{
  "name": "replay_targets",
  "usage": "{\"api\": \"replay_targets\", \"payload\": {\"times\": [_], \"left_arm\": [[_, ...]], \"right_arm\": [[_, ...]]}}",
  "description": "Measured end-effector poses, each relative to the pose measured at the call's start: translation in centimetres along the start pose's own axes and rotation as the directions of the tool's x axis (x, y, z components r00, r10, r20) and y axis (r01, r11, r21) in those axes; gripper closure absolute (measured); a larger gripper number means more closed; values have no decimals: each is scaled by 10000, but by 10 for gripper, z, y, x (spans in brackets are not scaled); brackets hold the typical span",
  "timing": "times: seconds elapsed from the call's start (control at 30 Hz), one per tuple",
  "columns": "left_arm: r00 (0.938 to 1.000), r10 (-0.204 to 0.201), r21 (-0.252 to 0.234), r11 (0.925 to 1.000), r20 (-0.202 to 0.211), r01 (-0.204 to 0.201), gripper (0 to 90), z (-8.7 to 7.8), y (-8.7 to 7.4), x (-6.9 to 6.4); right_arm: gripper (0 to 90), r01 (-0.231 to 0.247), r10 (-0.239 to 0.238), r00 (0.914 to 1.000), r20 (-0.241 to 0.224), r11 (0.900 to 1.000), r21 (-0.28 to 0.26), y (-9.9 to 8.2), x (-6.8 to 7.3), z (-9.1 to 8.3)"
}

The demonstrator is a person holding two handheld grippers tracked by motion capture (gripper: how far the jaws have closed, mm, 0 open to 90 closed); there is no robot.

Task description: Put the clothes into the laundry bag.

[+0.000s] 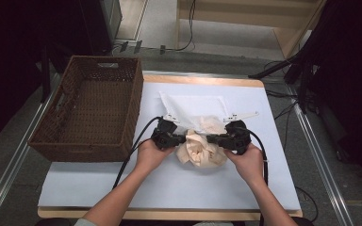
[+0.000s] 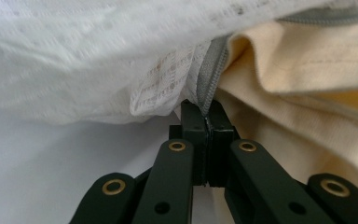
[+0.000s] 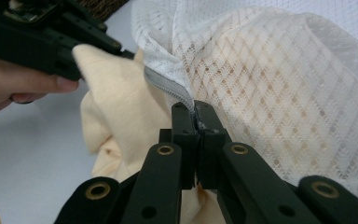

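A white mesh laundry bag (image 1: 193, 106) lies on the white table cover, with a cream cloth (image 1: 200, 150) bunched at its open mouth, partly inside. My left gripper (image 1: 181, 139) is at the cloth's left and my right gripper (image 1: 212, 139) at its right, tips facing each other. In the left gripper view the left gripper (image 2: 207, 114) is shut on the bag's grey zipper edge (image 2: 209, 74), beside the cream cloth (image 2: 298, 84). In the right gripper view the right gripper (image 3: 195, 112) is shut on the zipper edge (image 3: 165, 81) of the mesh bag (image 3: 270, 74), with the cloth (image 3: 116, 102) to its left.
A brown woven basket (image 1: 94, 108) stands at the table's left, hanging over the edge. The white cover (image 1: 169, 188) spreads toward the near edge. Cables run from both grippers down past the forearms. Dark stands and floor cables sit beyond the far right.
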State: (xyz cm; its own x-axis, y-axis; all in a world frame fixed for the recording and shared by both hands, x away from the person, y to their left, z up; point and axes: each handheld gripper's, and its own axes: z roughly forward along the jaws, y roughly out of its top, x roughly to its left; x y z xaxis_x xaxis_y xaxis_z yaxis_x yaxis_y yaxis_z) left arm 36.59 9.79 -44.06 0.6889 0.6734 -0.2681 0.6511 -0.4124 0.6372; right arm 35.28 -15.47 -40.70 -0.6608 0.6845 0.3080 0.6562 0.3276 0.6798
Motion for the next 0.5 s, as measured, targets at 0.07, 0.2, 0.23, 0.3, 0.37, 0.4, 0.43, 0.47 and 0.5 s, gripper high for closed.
{"api": "replay_targets", "payload": {"times": [0.07,0.2,0.23,0.3,0.37,0.4,0.43,0.47,0.5], "left_arm": [[10000,-14,-46,10000,24,15,900,-3,-3,-3],[10000,63,-77,10000,48,-63,899,-15,-18,-7],[10000,51,-32,10000,81,-51,899,-18,-21,-7],[9999,21,-43,10000,152,-20,898,-23,-28,-9],[9996,-46,-52,10000,268,47,898,-26,-35,-11],[9996,-46,-52,10000,268,47,897,-26,-35,-11],[9995,-45,-31,10000,303,46,897,-28,-40,-12],[9992,-209,-109,9997,340,212,896,-28,-47,-12],[9990,-269,-120,9996,353,273,894,-27,-49,-12]], "right_arm": [[886,43,-43,10000,-4,10000,-6,1,1,1],[886,142,-142,9999,-63,9999,48,4,4,6],[886,155,-154,9999,-54,9998,85,4,5,6],[886,232,-231,9997,-74,9997,119,5,7,8],[886,316,-315,9995,-92,9994,157,6,10,10],[886,316,-315,9995,-92,9994,157,6,10,10],[886,375,-373,9992,-157,9992,152,7,11,11],[886,464,-460,9987,-206,9988,186,8,13,13],[886,500,-495,9986,-208,9985,214,8,14,14]]}}
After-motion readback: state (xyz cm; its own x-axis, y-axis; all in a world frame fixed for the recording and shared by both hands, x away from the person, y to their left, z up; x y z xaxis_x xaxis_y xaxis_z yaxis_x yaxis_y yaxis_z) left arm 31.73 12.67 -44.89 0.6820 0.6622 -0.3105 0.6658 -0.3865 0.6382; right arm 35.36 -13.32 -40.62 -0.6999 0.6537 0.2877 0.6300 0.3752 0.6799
